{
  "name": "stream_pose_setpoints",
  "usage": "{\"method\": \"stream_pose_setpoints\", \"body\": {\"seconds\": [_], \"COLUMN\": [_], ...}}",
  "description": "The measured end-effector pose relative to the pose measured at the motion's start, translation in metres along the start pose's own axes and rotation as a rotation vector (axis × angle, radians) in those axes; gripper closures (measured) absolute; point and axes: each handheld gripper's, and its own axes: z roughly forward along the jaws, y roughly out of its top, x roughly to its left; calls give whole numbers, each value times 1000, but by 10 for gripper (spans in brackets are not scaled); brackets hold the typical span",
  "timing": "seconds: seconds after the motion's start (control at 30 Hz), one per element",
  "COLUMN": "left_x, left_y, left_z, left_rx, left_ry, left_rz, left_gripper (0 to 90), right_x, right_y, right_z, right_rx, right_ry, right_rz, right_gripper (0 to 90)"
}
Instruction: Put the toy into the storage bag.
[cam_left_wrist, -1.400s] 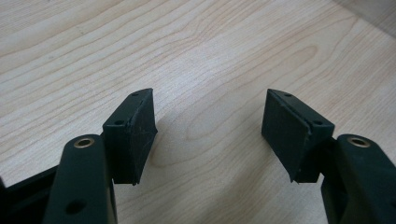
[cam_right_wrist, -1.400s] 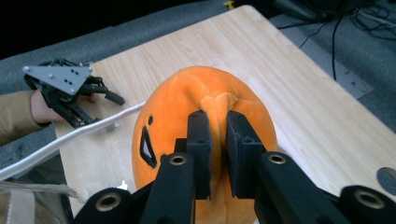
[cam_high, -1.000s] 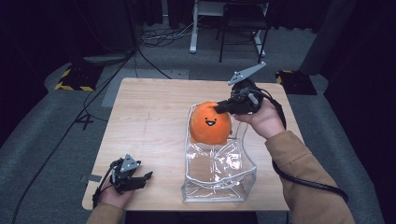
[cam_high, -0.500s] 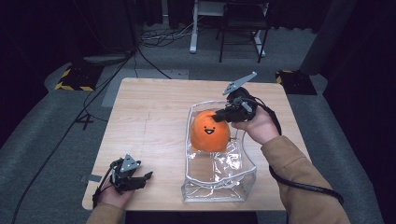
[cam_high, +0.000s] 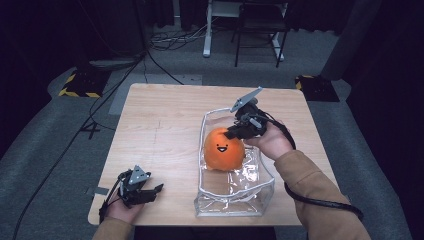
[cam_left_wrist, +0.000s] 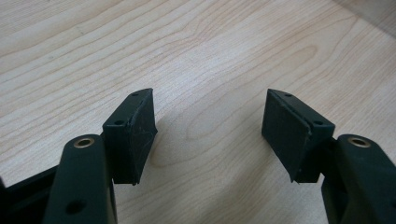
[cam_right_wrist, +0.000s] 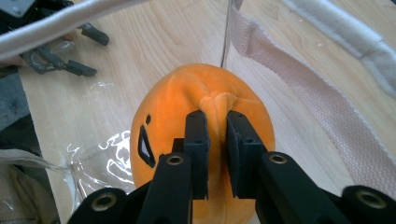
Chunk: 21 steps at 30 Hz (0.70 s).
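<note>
1. Pale wood makes up the square table (cam_high: 165, 125), its grain running plainly under everything set on it
2. Clear, soft plastic forms the open-topped pouch (cam_high: 235, 200) with a white fabric rim, standing along the table's near edge, right of the middle and reaching back toward the centre
3. Orange and round, the plush toy with a small black smiling face (cam_high: 224, 149) sits inside the far half of that pouch, face turned to the near edge; in the right gripper view (cam_right_wrist: 201, 98) a fold of its fabric stands pinched up at the top
4. The right gripper (cam_high: 236, 133), held by a hand in a tan sleeve, hangs over the pouch's far right side with its jaws clamped tight on that fold (cam_right_wrist: 215, 158)
5. The left gripper (cam_high: 150, 192) rests at the table's near left corner, well apart from the pouch; its jaws stand wide with bare wood between them (cam_left_wrist: 208, 135)
</note>
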Motion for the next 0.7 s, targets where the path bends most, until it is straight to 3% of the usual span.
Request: {"method": "stream_pose_setpoints", "body": {"seconds": [0.7], "left_x": [0], "left_y": [0], "left_z": [0], "left_rx": [0], "left_ry": [1], "left_rz": [1], "left_gripper": [352], "right_x": [9], "right_y": [1], "right_z": [25], "right_rx": [108], "right_ry": [-24], "right_rz": [-43], "right_gripper": [778]}}
